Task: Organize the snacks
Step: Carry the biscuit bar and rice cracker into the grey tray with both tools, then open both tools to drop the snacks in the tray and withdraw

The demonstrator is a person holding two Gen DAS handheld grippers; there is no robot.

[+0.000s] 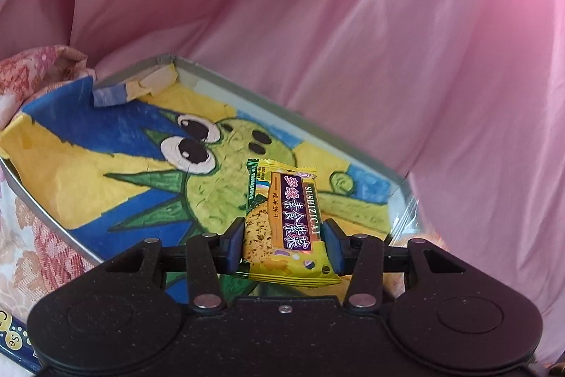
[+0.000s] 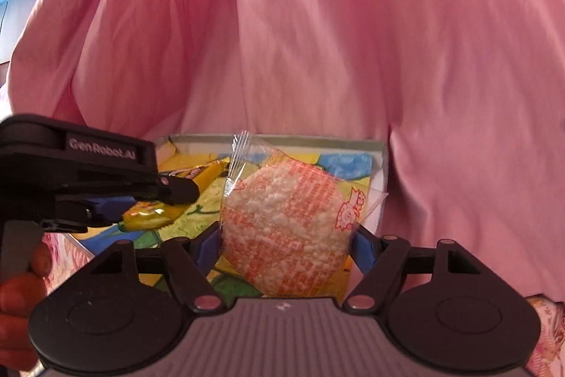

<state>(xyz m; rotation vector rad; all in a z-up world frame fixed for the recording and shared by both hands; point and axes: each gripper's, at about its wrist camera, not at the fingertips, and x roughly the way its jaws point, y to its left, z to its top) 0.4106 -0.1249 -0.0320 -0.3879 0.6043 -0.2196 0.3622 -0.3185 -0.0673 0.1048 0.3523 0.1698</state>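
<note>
My left gripper (image 1: 284,244) is shut on a yellow biscuit packet (image 1: 282,218), which it holds above a metal tin (image 1: 247,90) lined with a drawing of a green cartoon creature. My right gripper (image 2: 287,244) is shut on a round rice cracker in a clear wrapper with red print (image 2: 286,225), above the same tin (image 2: 317,141). In the right wrist view, the left gripper (image 2: 166,196) comes in from the left with the yellow packet (image 2: 155,214) in its jaws, close beside the cracker.
A person's pink garment (image 1: 388,41) fills the background right behind the tin. A floral cloth (image 1: 31,253) covers the surface under the tin. The edge of a blue printed lid or packet (image 1: 14,341) shows at the lower left. A hand (image 2: 21,299) grips the left gripper's handle.
</note>
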